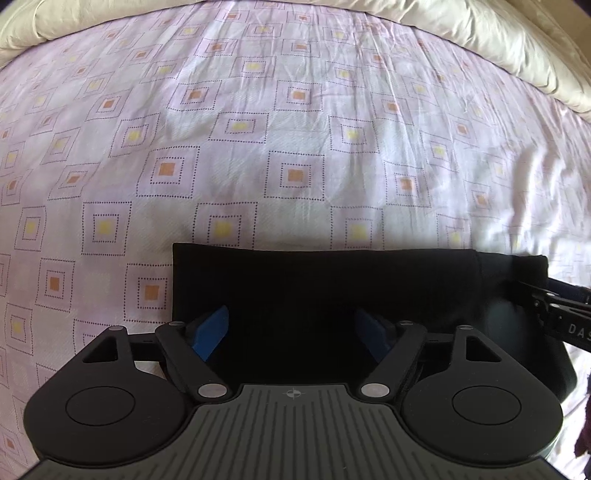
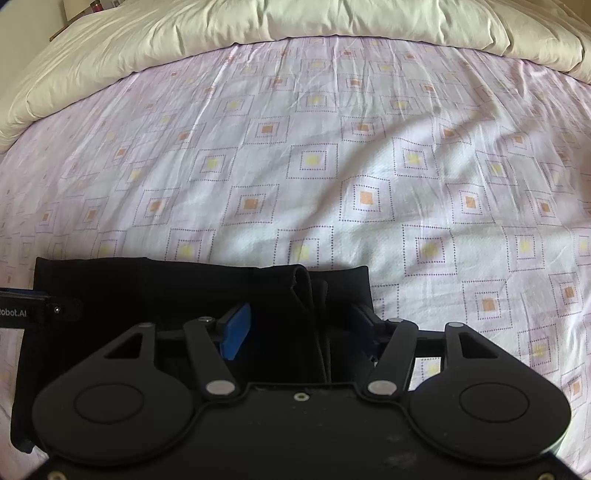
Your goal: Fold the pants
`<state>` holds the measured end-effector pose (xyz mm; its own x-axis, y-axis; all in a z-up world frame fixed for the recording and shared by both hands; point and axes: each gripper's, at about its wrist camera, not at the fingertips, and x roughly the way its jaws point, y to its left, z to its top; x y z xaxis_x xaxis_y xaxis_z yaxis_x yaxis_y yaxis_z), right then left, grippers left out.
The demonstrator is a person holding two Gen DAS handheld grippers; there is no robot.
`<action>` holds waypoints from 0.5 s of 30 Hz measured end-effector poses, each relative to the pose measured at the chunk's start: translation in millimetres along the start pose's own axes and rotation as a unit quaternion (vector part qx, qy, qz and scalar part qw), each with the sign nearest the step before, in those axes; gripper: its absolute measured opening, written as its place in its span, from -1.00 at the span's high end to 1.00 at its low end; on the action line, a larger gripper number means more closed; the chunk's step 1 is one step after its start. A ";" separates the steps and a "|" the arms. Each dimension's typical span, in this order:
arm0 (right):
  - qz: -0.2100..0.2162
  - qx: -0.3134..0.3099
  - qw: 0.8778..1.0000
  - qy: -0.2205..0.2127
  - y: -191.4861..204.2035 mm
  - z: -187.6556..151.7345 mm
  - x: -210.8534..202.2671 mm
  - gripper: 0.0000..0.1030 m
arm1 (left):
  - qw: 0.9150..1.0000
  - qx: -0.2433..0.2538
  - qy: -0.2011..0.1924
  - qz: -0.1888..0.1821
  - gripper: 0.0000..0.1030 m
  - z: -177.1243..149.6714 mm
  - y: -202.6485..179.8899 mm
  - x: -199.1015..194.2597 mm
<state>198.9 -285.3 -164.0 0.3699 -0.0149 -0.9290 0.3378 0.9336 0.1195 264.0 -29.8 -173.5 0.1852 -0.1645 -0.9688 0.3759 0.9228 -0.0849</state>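
- The left hand-held gripper is hovering low over the near part of the black pants, its blue pads standing wide apart with dark cloth showing between them and nothing clamped.
- The right hand-held gripper is sitting over the right end of the same pants, its blue pads likewise spread apart, with a rolled fold edge of the cloth running between them; whether the pads are touching the fabric cannot be told.
- In the left wrist view, the right hand-held gripper is showing at the right edge, beside the pants' right end; in the right wrist view, the left hand-held gripper is showing at the left edge.
- The pants are lying as a folded, flat dark band across the near part of the bed, their far edge straight.
- The bed sheet, pale lilac with dotted squares and orange and yellow centres, is spreading out beyond the pants, lightly wrinkled.
- A cream duvet is lying bunched along the far edge of the bed.
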 end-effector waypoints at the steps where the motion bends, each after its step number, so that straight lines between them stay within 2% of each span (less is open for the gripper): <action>1: -0.001 0.004 1.000 0.002 -1.0 0.1 0.6 -0.30 | 1.000 -0.001 0.000 0.000 -0.45 0.0 0.3 -0.2; 3: 0.003 0.022 1.000 0.009 -5.9 0.9 2.3 -0.37 | 1.000 -0.002 0.001 0.000 -0.45 0.8 0.3 -0.3; 5: 0.000 0.057 0.998 0.031 -14.9 0.6 6.5 -0.65 | 1.000 0.000 0.000 0.001 -0.45 0.7 -0.2 -0.5; 7: 0.033 0.116 0.992 0.041 -33.3 -3.5 9.5 -0.86 | 1.000 0.001 -0.002 0.001 -0.45 0.3 0.0 -0.6; 11: 0.051 0.052 0.995 0.066 -26.5 -13.4 6.3 -0.91 | 1.000 0.002 -0.002 0.002 -0.45 0.2 0.2 -1.3; 15: 0.062 0.032 0.996 0.059 -22.6 -26.8 2.2 -0.97 | 1.000 0.003 -0.002 0.001 -0.45 2.0 0.7 -2.5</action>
<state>168.8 -296.9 -178.2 0.3092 0.1441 -0.9400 0.3514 0.9012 0.2537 265.6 -29.5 -170.7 0.1886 -0.1644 -0.9682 0.3818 0.9206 -0.0819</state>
